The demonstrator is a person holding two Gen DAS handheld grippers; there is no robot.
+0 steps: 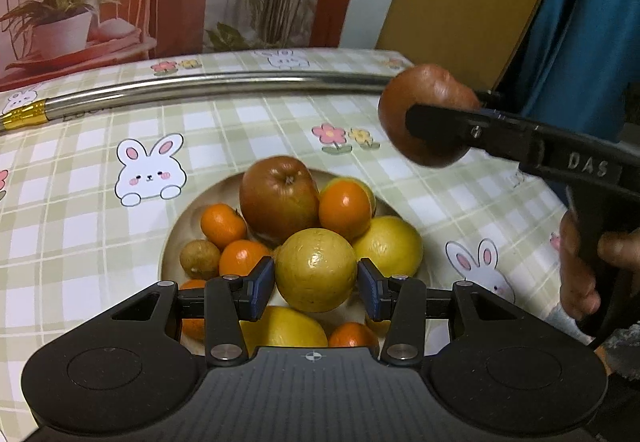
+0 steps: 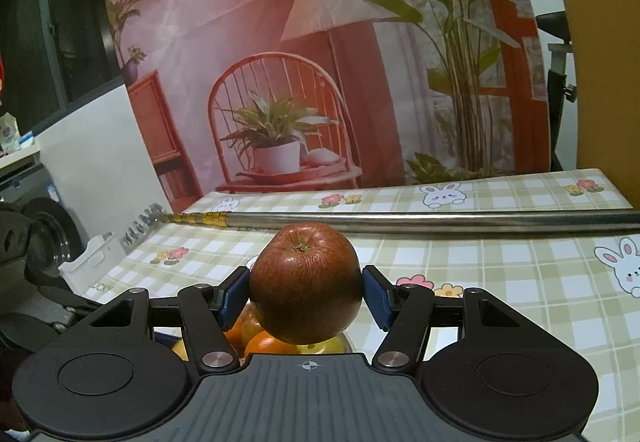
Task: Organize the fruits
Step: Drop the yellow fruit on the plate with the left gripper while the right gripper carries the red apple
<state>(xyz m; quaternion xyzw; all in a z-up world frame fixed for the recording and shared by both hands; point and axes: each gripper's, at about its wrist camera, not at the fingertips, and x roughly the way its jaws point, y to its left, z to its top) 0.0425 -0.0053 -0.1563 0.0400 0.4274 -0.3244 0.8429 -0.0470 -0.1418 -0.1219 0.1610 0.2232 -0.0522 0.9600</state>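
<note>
Reading the only clear lettering, we find "DAS" raised on the black body of the right claw [image 1: 436, 130] as the left camera sees it; faint marks on the metal pole [image 1: 224, 84] lying across the table [image 1: 72, 226] are too blurred to make out. Our right claw is closed on a red-brown apple [image 2: 306, 282], its blue pads [image 2: 234, 296] pressed to both sides, stem end up. From the left view that apple [image 1: 430, 114] hangs in the air above the table, beyond and to the right of the plate [image 1: 176, 238], with our bare right hand [image 1: 580, 266] wrapped round the handle below.

Our left claw [image 1: 316, 288] sits just over the plate, its blue pads [image 1: 262, 288] against either side of a yellow-green round fruit [image 1: 316, 268]; we take it as gripped. Around it the plate holds a second apple [image 1: 278, 198], several small oranges [image 1: 344, 208], a brownish small fruit [image 1: 199, 259] and more yellow fruit [image 1: 390, 246]. A checked cloth with rabbits and flowers covers the table.
</note>
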